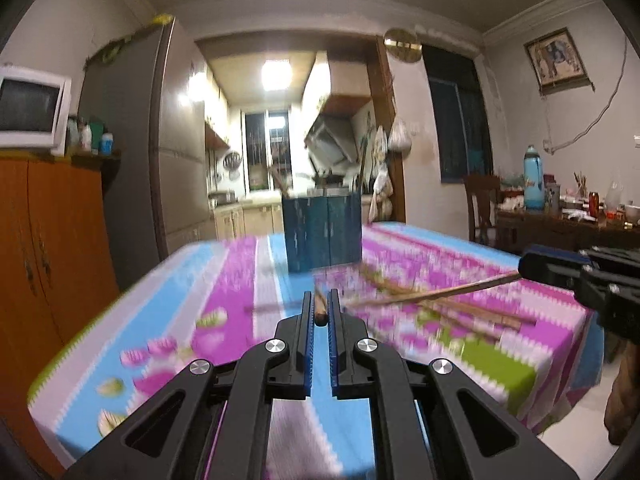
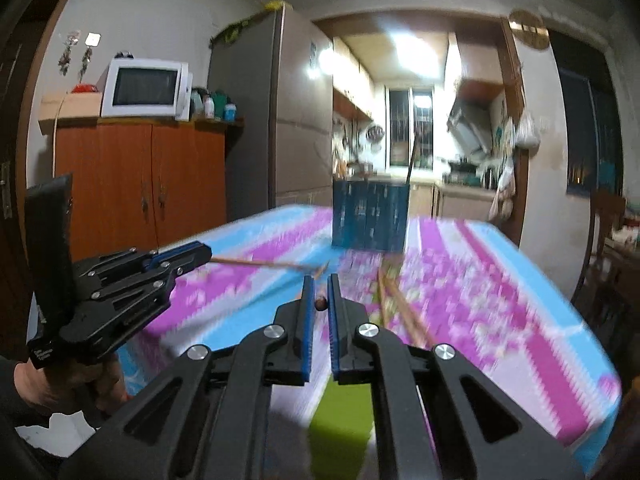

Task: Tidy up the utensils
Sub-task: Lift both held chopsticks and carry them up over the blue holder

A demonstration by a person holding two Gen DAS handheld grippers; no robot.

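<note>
Claw-wise, left wrist view first: the left claw has its jaws nearly closed on a single wooden chopstick, and you're basically looking down the butt end of it, a small brown dot sitting between the blue pads. Over at 3 o'clock the right claw pokes into frame, pinched on its own chopstick, which runs out toward the middle of the bench. More loose chopsticks lie in a blurry pile on the flowery cloth at about 2 o'clock from the left claw's tips. The blue holder stands at 12 o'clock, well beyond the pile, with a couple of sticks already poking out of it.

Right wrist view: same deal, the right claw is narrowed onto a chopstick end. The left claw comes in from 9 o'clock, gripping a chopstick that points toward centre. Loose ones lie at 1 o'clock, and the holder is at 12.

Handling, my guess: these look light, stiff and thin, so no weight worries, but smooth wood can probably swivel or slide in the pads. Gripped at the very end, the long free tip will likely wobble. I'd want a hold nearer the middle for aiming into the holder.
</note>
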